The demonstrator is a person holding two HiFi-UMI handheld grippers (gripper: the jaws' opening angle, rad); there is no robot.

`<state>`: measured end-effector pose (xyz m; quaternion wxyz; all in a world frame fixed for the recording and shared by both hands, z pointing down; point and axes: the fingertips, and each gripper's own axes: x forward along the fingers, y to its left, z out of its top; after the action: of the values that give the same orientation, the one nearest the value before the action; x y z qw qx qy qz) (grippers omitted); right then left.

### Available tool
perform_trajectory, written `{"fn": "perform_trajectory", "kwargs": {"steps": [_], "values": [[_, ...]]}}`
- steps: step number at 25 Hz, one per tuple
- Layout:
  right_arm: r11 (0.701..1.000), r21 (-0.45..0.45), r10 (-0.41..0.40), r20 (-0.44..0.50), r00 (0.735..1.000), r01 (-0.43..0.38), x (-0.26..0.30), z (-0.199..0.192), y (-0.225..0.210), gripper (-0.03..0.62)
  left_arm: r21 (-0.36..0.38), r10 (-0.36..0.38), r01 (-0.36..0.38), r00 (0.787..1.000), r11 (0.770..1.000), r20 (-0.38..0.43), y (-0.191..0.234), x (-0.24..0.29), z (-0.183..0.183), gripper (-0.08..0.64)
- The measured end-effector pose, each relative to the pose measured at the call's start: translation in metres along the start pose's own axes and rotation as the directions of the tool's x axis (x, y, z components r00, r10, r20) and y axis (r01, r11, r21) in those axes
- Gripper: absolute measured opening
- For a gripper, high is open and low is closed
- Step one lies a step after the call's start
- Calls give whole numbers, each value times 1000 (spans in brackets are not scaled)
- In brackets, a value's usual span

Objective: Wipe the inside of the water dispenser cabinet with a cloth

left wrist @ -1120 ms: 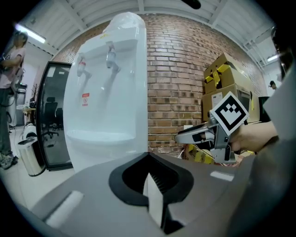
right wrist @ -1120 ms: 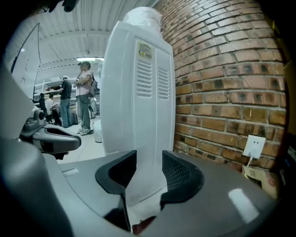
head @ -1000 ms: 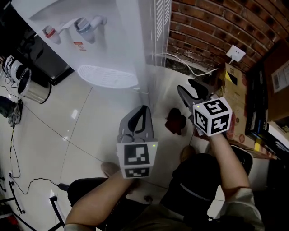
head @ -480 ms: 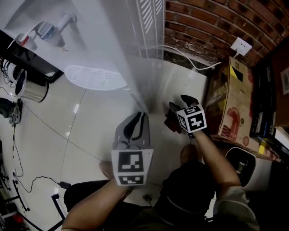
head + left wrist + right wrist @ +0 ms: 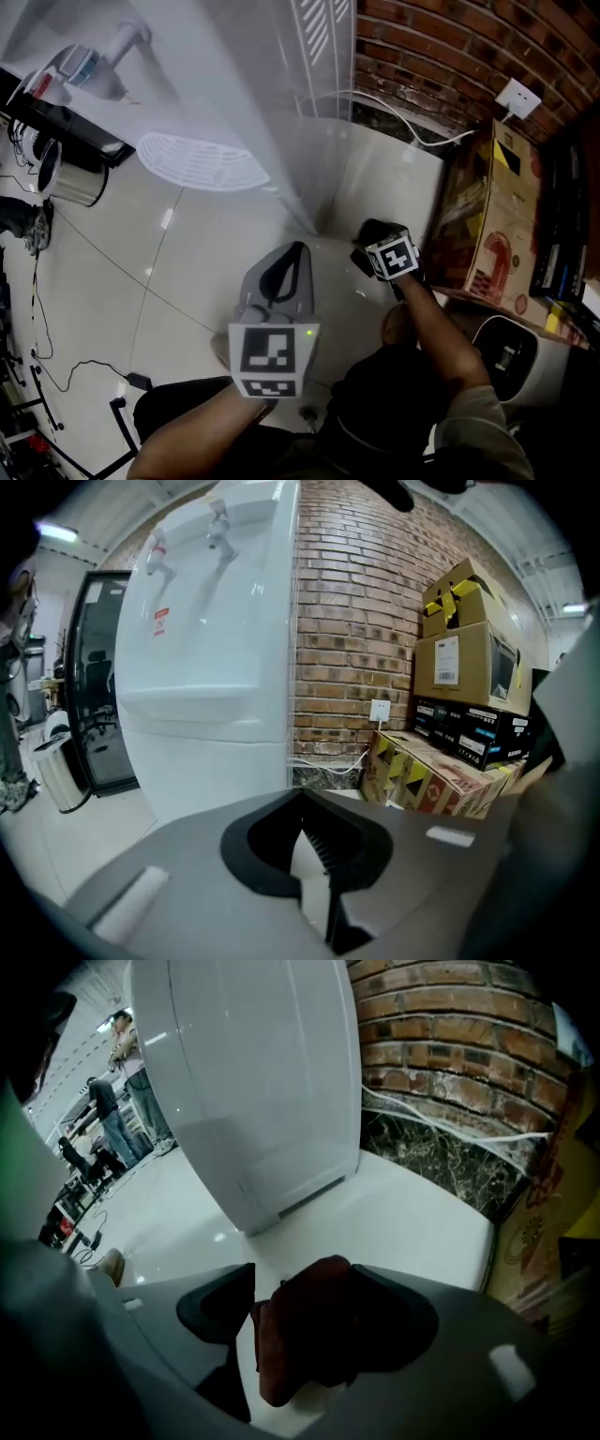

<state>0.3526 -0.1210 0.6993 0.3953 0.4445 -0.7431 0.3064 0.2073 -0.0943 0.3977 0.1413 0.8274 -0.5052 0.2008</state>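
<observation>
Head view: left gripper (image 5: 296, 247), claw closed, above the white floor (image 5: 187, 272). Right gripper (image 5: 370, 234) near the foot corner of the water dispenser (image 5: 216, 84).
Left gripper view: jaws together, nothing between them. Dispenser ahead, brick wall (image 5: 352, 621) beside it.
Right gripper view: claw wide, jaws just been opening. Dark red cloth (image 5: 300, 1335) on the floor between them, close against one jaw, off the dispenser's base corner.
</observation>
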Motion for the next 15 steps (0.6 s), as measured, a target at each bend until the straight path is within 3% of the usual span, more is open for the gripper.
{"fn": "perform_trajectory", "kwargs": {"steps": [8, 11, 15], "values": [[997, -74, 10, -165, 986, -22, 36, -52, 9, 347, -9, 6, -7, 1000, 1000, -18, 4, -2, -5, 2], [990, -141, -52, -170, 984, 28, 37, -53, 2, 243, -3, 18, -18, 1000, 1000, -23, 10, -2, -7, 2], [991, -126, -68, -180, 981, 46, 35, -53, -2, 134, -8, 26, -26, 1000, 1000, -16, 16, -4, -5, 2]]}}
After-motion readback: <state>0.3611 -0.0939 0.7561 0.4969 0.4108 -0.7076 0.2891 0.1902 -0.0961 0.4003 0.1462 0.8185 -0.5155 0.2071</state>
